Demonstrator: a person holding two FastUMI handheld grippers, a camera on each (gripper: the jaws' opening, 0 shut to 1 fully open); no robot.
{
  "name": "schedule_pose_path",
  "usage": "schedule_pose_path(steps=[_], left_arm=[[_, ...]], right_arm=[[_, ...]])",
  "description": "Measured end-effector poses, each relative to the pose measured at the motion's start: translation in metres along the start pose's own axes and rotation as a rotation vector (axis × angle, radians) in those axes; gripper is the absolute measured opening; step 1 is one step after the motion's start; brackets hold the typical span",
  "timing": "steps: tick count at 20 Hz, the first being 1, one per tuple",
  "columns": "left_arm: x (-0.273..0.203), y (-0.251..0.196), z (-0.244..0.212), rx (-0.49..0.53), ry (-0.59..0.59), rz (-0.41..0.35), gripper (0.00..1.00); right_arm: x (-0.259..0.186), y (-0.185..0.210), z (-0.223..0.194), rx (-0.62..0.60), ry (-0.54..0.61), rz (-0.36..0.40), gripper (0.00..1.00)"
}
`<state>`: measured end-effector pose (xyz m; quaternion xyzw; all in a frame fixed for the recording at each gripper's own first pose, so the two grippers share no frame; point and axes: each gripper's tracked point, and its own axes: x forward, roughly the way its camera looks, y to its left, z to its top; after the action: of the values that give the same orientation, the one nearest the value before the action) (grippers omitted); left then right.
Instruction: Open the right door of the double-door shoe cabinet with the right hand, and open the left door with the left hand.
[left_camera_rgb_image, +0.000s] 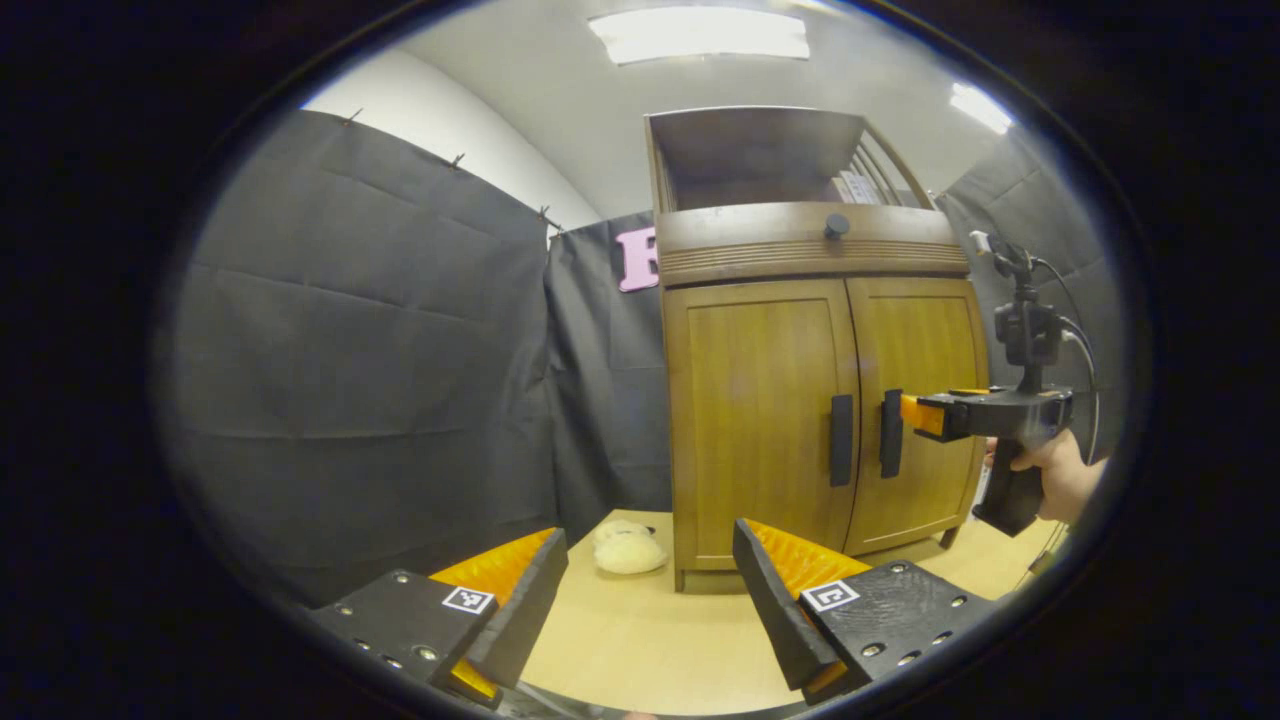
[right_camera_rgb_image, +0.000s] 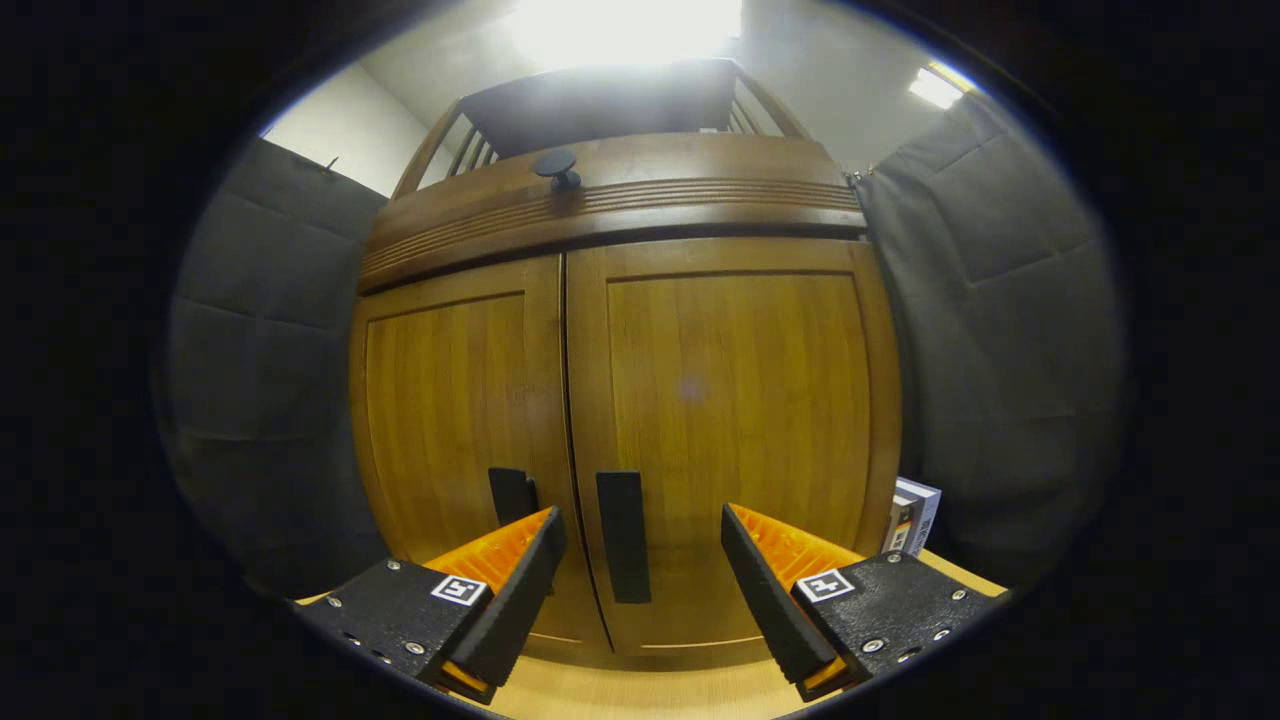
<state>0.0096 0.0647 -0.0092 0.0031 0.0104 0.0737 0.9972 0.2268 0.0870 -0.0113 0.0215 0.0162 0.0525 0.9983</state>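
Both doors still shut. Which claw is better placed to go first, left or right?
Right. In the right gripper view the open right claw brackets the right door handle, close to the cabinet. The left gripper view shows it level with that handle. The left claw is open too, but sits well back from the left door handle.
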Motion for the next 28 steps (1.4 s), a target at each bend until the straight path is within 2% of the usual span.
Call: schedule_pose_path(steps=[2, 3, 4, 8, 14, 16, 17, 18, 20, 21, 22, 23, 24, 25, 27, 28], left_arm=[[-0.002, 0.004, -0.004, -0.002, 0.008, 0.012, 0.95], [-0.003, 0.007, -0.006, -0.002, 0.013, 0.018, 1.00], [-0.004, 0.010, -0.009, -0.001, 0.020, 0.022, 1.00], [-0.004, 0.017, -0.008, 0.013, 0.023, 0.048, 1.00], [-0.003, 0.020, -0.011, 0.008, 0.036, 0.075, 1.00], [-0.003, 0.021, -0.012, 0.008, 0.041, 0.079, 1.00], [-0.003, 0.021, -0.012, 0.008, 0.042, 0.081, 0.95], [-0.003, 0.021, -0.012, 0.008, 0.043, 0.084, 1.00], [-0.003, 0.021, -0.011, 0.008, 0.042, 0.083, 1.00], [-0.003, 0.021, -0.011, 0.009, 0.041, 0.082, 0.95], [-0.003, 0.021, -0.010, 0.009, 0.037, 0.082, 1.00], [-0.003, 0.021, -0.009, 0.007, 0.034, 0.079, 0.95], [-0.003, 0.021, -0.009, 0.005, 0.030, 0.077, 0.95], [-0.003, 0.021, -0.008, 0.005, 0.027, 0.076, 1.00], [-0.003, 0.020, -0.009, 0.000, 0.025, 0.070, 1.00], [-0.003, 0.020, -0.008, -0.001, 0.023, 0.068, 0.95]], right_arm=[[0.014, 0.003, -0.006, -0.007, 0.012, 0.009, 0.96], [0.020, 0.005, -0.010, -0.011, 0.022, 0.013, 0.96], [0.026, 0.006, -0.014, -0.013, 0.037, 0.020, 0.95], [0.048, 0.010, -0.026, -0.009, 0.064, 0.033, 0.86], [0.070, 0.029, -0.037, 0.002, 0.114, 0.038, 0.66], [0.072, 0.041, -0.032, 0.002, 0.130, 0.031, 0.52], [0.068, 0.051, -0.024, 0.004, 0.122, 0.028, 0.43], [0.067, 0.053, -0.021, 0.003, 0.120, 0.022, 0.42], [0.059, 0.059, -0.015, 0.007, 0.122, 0.017, 0.32], [0.059, 0.058, -0.016, 0.007, 0.129, 0.015, 0.29], [0.061, 0.057, -0.016, 0.006, 0.134, 0.015, 0.28], [0.062, 0.057, -0.015, 0.007, 0.137, 0.018, 0.27], [0.064, 0.056, -0.014, 0.007, 0.137, 0.022, 0.27], [0.064, 0.055, -0.015, 0.006, 0.135, 0.025, 0.27], [0.064, 0.055, -0.016, 0.003, 0.135, 0.032, 0.27], [0.064, 0.055, -0.015, 0.002, 0.135, 0.034, 0.27]])
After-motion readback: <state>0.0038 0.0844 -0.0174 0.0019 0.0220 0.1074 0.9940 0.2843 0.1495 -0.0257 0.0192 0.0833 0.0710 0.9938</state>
